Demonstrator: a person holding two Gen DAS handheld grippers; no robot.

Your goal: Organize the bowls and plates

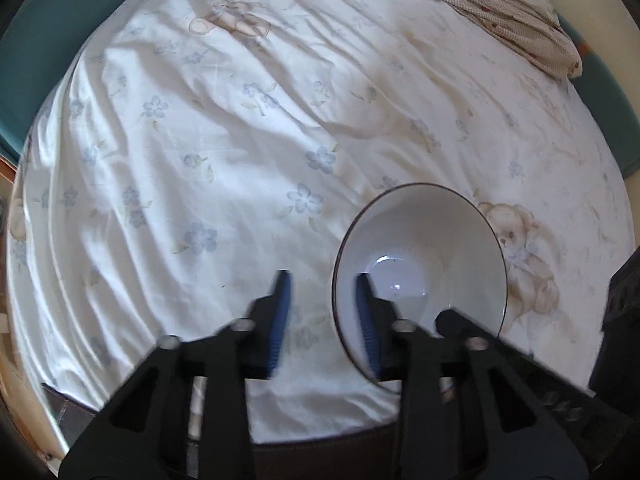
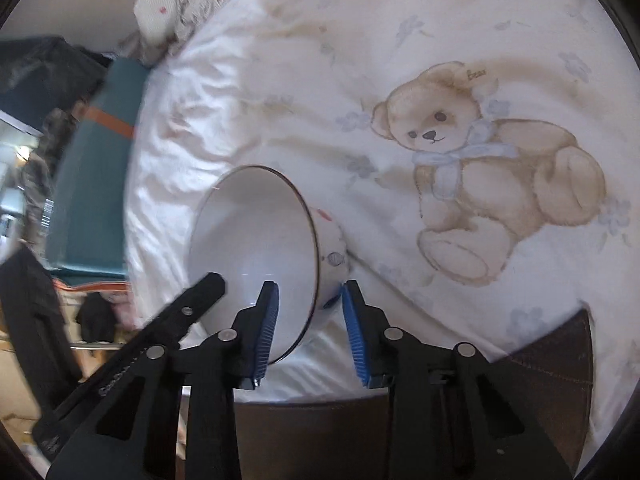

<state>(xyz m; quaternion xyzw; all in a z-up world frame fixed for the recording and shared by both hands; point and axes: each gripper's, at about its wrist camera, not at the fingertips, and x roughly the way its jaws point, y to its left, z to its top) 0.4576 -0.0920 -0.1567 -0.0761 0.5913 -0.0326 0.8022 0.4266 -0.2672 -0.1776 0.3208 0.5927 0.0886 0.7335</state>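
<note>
Reading "Bear" on the printed teddy (image 2: 480, 160), the sheet (image 1: 240, 120) is carrying a white dark-rimmed bowl (image 2: 256, 248), tilted; both the left claw (image 1: 324, 316) and right claw (image 2: 308, 320) are straddling its rim, unclamped.

open bedsheet (image 1: 200, 140) left, bowl (image 1: 424, 248) blocking right

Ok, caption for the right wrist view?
Right hand-held gripper astride the rim of the white bowl on a teddy-bear bedsheet.

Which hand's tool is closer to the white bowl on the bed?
Right, barely. The right tool straddles the rim of the bowl, its outer pad beside the wall. The left tool straddles the opposite rim, outer pad clear of it.
</note>
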